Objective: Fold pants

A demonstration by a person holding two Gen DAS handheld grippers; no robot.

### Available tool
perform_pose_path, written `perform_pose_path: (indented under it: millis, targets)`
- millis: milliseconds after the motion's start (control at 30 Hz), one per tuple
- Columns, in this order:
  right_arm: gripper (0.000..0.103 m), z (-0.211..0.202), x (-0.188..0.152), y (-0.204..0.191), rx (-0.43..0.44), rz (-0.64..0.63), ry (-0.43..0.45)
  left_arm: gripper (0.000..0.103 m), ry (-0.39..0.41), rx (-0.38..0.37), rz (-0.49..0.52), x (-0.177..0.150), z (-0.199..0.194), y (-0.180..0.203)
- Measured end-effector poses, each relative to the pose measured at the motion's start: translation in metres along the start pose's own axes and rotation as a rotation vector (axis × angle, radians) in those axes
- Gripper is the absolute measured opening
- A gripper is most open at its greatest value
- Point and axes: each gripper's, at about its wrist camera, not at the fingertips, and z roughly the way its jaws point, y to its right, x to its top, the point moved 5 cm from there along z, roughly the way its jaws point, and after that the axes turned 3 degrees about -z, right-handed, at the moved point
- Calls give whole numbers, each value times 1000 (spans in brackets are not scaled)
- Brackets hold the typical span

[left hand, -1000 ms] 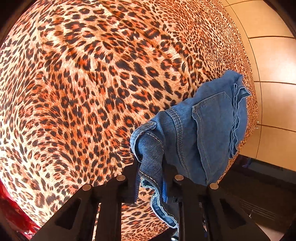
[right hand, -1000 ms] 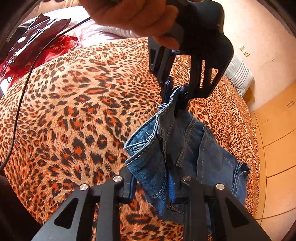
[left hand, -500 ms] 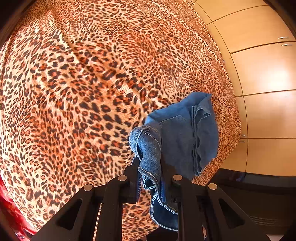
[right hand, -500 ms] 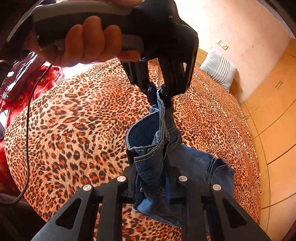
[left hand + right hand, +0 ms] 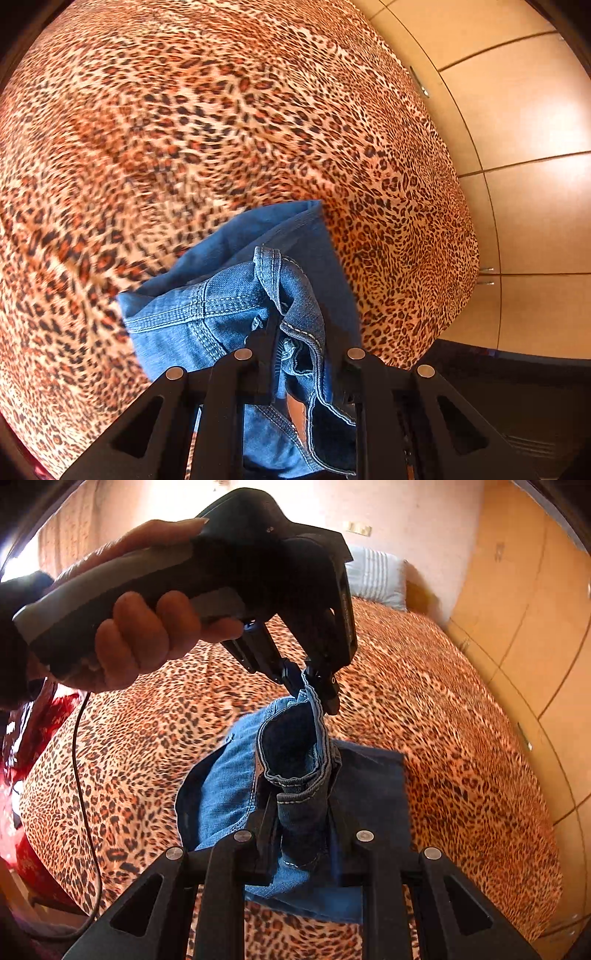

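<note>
Blue denim pants (image 5: 221,314) hang above a bed covered with a leopard-print spread (image 5: 184,129). My left gripper (image 5: 299,332) is shut on the waistband edge, and it also shows in the right wrist view (image 5: 310,686), held from above by a hand. My right gripper (image 5: 301,812) is shut on another part of the waistband (image 5: 299,786). The two grippers are close together. The rest of the pants (image 5: 369,794) hangs down below them onto the spread (image 5: 443,720).
Wooden wardrobe doors (image 5: 524,110) run along the bed's right side. A striped pillow (image 5: 376,576) lies at the head of the bed. Red fabric (image 5: 37,738) lies at the left edge. A black cable (image 5: 79,775) hangs from the left gripper.
Both grippers have lifted the waistband higher and come closer together. The pants have swung under them, more bunched and folded over.
</note>
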Motion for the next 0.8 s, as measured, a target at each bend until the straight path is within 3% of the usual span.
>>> perform_pose_path:
  millis: [67, 200, 300, 400, 500, 567, 667, 700, 800]
  targets:
    - [20, 12, -16, 36, 34, 95, -40, 16, -33, 52, 17, 12, 38, 28]
    - [20, 45, -57, 89, 141, 298, -152, 21, -113, 227, 33, 24, 108, 53]
    - [24, 64, -82, 110, 217, 413, -211, 29, -145, 286, 27, 31, 126, 65]
    - [30, 67, -90, 123, 314, 491, -218, 37, -126, 252, 41, 38, 114, 79]
    - [31, 58, -92, 133, 385, 497, -229, 46, -41, 195, 47, 40, 69, 85]
    - [31, 46, -93, 143, 412, 491, -216, 70, 51, 139, 18, 37, 31, 77]
    - [34, 26, -80, 167, 428, 526, -145, 81, 213, 123, -70, 21, -17, 37]
    - [43, 25, -72, 177, 426, 542, -122, 81, 241, 127, -119, 11, -23, 17]
    - [59, 44, -41, 192, 461, 590, -97, 80, 233, 60, -314, -22, -10, -40]
